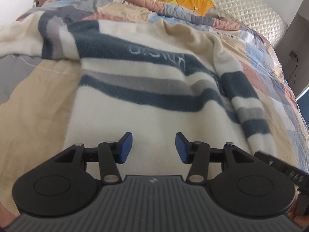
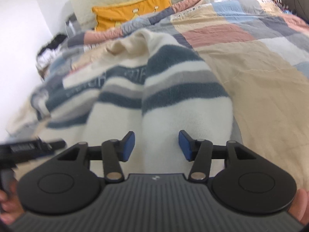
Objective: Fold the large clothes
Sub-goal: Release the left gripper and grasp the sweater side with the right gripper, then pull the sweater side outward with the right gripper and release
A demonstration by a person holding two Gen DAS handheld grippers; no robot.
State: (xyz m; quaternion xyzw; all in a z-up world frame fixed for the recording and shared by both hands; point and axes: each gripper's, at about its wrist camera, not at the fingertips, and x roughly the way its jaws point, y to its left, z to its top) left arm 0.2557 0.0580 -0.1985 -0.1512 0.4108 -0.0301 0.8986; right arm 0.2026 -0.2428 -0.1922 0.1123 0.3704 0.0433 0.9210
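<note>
A cream fleece sweater (image 1: pixel 146 89) with dark blue and grey stripes lies spread on the bed, one striped sleeve (image 1: pixel 245 104) folded down its right side. My left gripper (image 1: pixel 154 147) hovers over the sweater's plain cream lower part, open, nothing between its blue pads. In the right wrist view the same sweater (image 2: pixel 135 89) lies bunched, with the folded sleeve (image 2: pixel 183 100) straight ahead. My right gripper (image 2: pixel 156 146) stands open over the sleeve's cream end; its pads do not press on the cloth. The left gripper's black body (image 2: pixel 29 148) shows at that view's left edge.
A patchwork quilt (image 1: pixel 260 71) in beige, pink, blue and grey covers the bed. A yellow pillow (image 2: pixel 131 9) leans on the quilted headboard (image 1: pixel 241 7). A white wall (image 2: pixel 21 29) runs along the bed's left side. A hand (image 2: pixel 7 206) grips a handle.
</note>
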